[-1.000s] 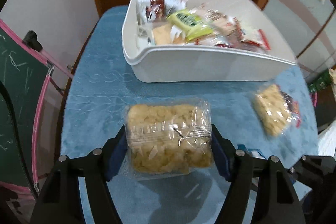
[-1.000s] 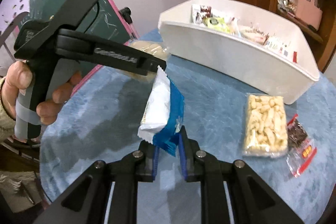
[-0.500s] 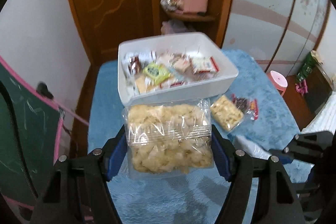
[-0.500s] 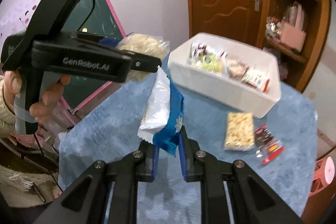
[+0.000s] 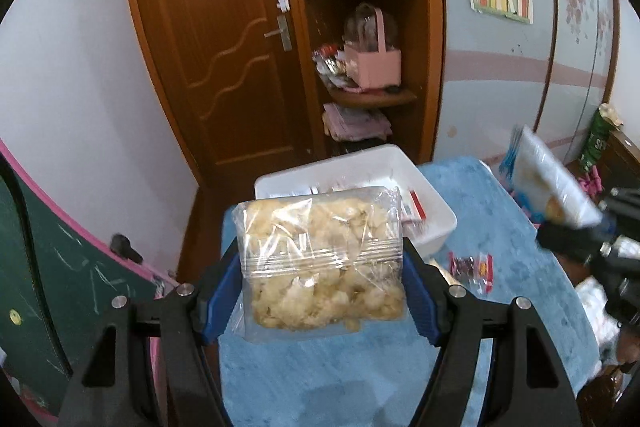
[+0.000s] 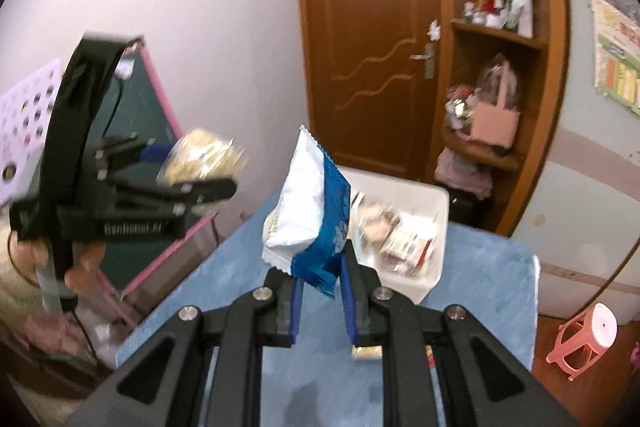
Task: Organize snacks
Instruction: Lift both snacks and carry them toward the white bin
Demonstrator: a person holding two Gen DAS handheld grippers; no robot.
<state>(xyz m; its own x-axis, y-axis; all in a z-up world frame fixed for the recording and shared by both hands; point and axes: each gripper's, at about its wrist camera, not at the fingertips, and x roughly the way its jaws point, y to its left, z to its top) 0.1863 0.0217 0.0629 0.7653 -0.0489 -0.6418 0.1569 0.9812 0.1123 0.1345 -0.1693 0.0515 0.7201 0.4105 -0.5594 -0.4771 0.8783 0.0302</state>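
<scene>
In your left wrist view, the clear bag of crisps point(image 5: 320, 259), clamped between your left gripper point(image 5: 322, 287) pads, hides much of the white bin point(image 5: 432, 203) beyond. In your right wrist view, blur smears everything; your right gripper point(image 6: 320, 291) pinches the blue-white packet point(image 6: 308, 211) upright, tilted downward above the table point(image 6: 480, 287).

Black plastic left gripper point(image 5: 322, 291) and right gripper point(image 6: 318, 297), each with blue pads and silver screw heads. White lettering (blurred) along the left gripper's side; grey handle, cream knitted sleeve point(image 6: 16, 303) behind.
</scene>
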